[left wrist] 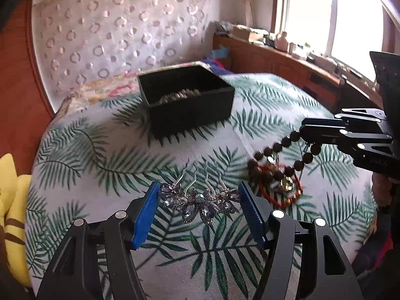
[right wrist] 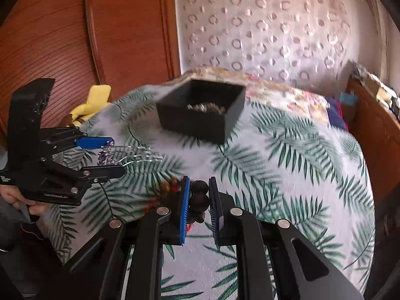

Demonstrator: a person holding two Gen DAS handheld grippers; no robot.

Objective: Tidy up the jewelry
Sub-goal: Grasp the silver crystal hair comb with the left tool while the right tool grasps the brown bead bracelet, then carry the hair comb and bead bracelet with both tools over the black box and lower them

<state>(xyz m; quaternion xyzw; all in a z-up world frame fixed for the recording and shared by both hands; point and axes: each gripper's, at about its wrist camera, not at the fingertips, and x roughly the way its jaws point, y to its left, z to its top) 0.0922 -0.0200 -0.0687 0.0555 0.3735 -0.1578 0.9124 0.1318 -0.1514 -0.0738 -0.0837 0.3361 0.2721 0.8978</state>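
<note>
A jewelled flower hair comb [left wrist: 198,200] lies between the blue pads of my left gripper [left wrist: 199,196]; the jaws stand wide around it and I cannot tell whether they touch it. In the right wrist view the comb [right wrist: 120,155] sits between those fingers. My right gripper [right wrist: 199,197] is shut on a dark wooden bead bracelet [right wrist: 200,196], which hangs from it in the left wrist view [left wrist: 277,160]. A red cord bracelet with a gold charm [left wrist: 285,187] lies under the beads. A black open box [left wrist: 187,95] holding beads stands further back.
The leaf-print bedspread [left wrist: 125,165] covers the bed. A yellow plush toy [left wrist: 12,200] lies at the left edge. A wooden headboard ledge with clutter [left wrist: 287,47] runs under the window. A floral cloth [right wrist: 287,95] lies behind the box.
</note>
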